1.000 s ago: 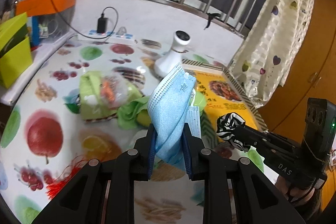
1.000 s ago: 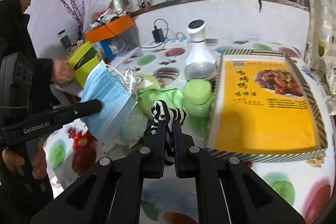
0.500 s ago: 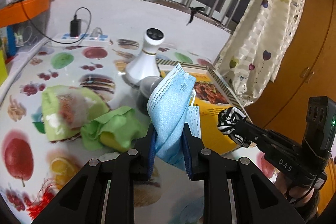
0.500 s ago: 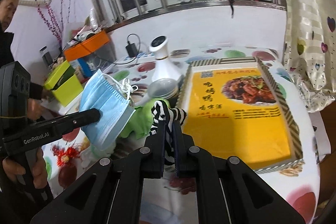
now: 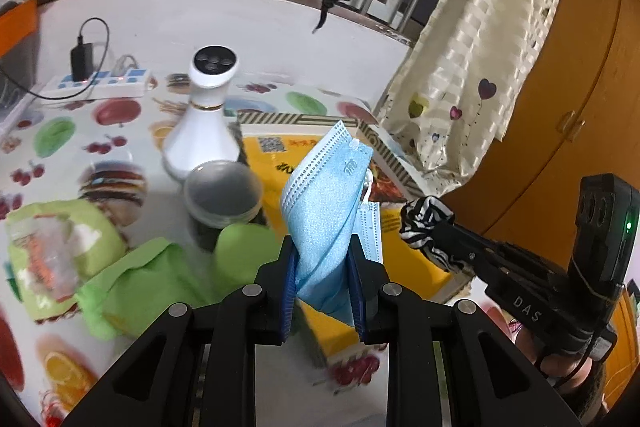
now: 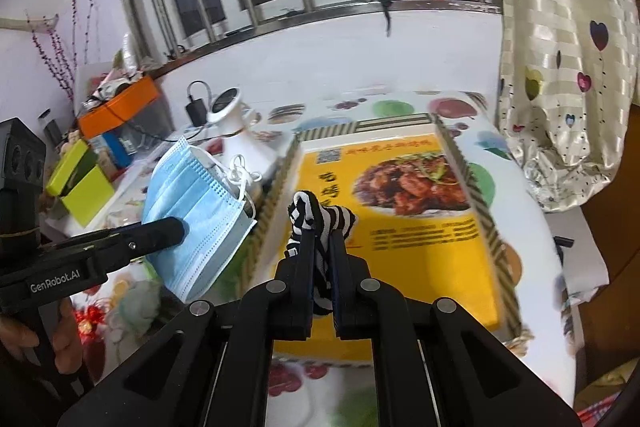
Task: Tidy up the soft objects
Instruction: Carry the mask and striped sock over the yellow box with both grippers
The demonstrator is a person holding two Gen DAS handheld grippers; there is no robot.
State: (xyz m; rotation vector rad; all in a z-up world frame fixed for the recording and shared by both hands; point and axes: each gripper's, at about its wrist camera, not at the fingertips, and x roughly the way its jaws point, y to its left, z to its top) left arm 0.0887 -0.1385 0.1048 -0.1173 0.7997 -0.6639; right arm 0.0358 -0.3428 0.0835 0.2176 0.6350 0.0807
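Blue face mask (image 5: pixel 328 203) clamped between the left tongs (image 5: pixel 323 259), folded, sticking up past the tips, ear loops dangling off its right side. In the right wrist view the same mask (image 6: pixel 192 219) shows left of the right tongs (image 6: pixel 322 247), lifted off the counter (image 6: pixel 516 187). Right tongs pinched tight on a black-and-white striped scrunchie (image 6: pixel 320 217), bunched above the tips. In the left wrist view the scrunchie (image 5: pixel 426 227) sits at the tip of the right tongs (image 5: pixel 436 241), to the right of the mask and apart from it.

Ahead of and under both tongs: flat yellow box (image 6: pixel 416 227) with a striped edge and a food photo, lying on the fruit-print counter. Left of the box and ahead of the left tongs: white bottle (image 5: pixel 204 115), with a round lidded container (image 5: pixel 222 195) just in front of it. Nearer the left tongs, on their left: green round thing (image 5: pixel 244 251), green cloth (image 5: pixel 136 291), and a green packet in clear plastic (image 5: pixel 56 251), details blurred. Far left behind the bottle: power strip (image 5: pixel 96 87) with a black charger plugged in. Curtain (image 6: pixel 560 47) with hearts hangs to the right of the right tongs.
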